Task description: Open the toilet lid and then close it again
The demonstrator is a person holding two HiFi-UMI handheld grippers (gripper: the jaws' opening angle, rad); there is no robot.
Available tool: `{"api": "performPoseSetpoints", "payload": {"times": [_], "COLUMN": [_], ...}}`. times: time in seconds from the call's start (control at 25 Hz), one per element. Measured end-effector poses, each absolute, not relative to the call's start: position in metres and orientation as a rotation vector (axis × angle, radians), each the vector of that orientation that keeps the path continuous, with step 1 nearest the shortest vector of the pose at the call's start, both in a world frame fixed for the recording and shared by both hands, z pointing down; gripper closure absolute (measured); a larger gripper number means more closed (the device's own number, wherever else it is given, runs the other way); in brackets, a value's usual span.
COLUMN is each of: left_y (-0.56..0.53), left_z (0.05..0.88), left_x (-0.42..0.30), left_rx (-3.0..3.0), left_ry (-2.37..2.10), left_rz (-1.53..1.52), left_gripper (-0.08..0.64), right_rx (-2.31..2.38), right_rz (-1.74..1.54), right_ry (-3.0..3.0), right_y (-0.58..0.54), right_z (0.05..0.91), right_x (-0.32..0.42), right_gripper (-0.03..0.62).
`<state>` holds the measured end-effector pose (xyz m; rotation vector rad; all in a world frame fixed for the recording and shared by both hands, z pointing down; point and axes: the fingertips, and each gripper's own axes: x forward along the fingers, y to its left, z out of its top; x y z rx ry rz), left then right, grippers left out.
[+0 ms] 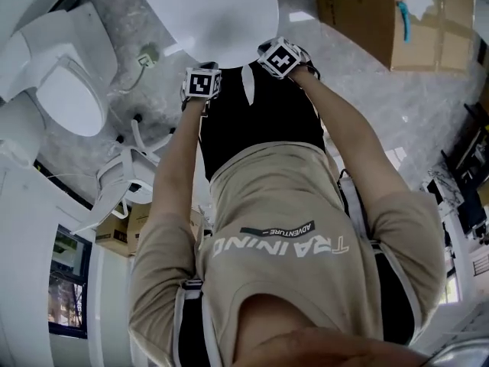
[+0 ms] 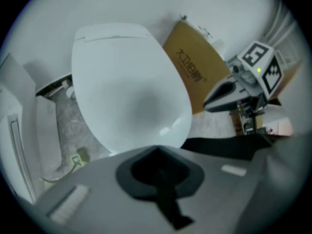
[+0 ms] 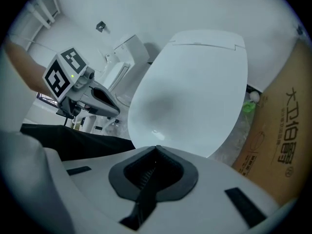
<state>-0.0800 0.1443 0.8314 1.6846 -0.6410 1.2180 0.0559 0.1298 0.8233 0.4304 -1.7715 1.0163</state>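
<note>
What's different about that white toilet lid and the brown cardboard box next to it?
The toilet lid is white and glossy; the cardboard box is matte brown. The lid is a smooth rounded oval, the box flat-sided with straight edges. The lid is plain, while the box carries printed characters. Both lie ahead of the left gripper and right gripper, whose jaws are shut on nothing.

A person in a beige shirt (image 1: pixel 290 228) holds both arms forward. The left gripper (image 1: pixel 202 81) and the right gripper (image 1: pixel 280 56) are side by side, near the front edge of the closed white toilet lid (image 1: pixel 206 14). On the grey marble floor (image 1: pixel 367 90), a cardboard box (image 1: pixel 382 14) stands at the right and a second toilet (image 1: pixel 65 82) at the left.
</note>
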Motion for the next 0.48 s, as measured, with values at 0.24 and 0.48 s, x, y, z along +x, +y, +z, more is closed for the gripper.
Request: {"api": "performPoseSetpoints", "payload": {"times": [0.24,0.48], "left_y": [0.090,0.037], "left_z": [0.755,0.670], "left_x": [-0.071,-0.072], "left_rx": [1.858,2.021], "left_ry": [-0.732,-0.866], "left_rz": [1.047,0.929], "left_gripper": [0.555,0.555], "right_rx": [0.555,0.731], "right_rz": [0.958,0.956], "right_ry": [-1.913,-2.028], "right_y": [0.085,0.037], "right_z": [0.754,0.684], "right_x": [0.051,0.036], "right_gripper": [0.580,0.580]}}
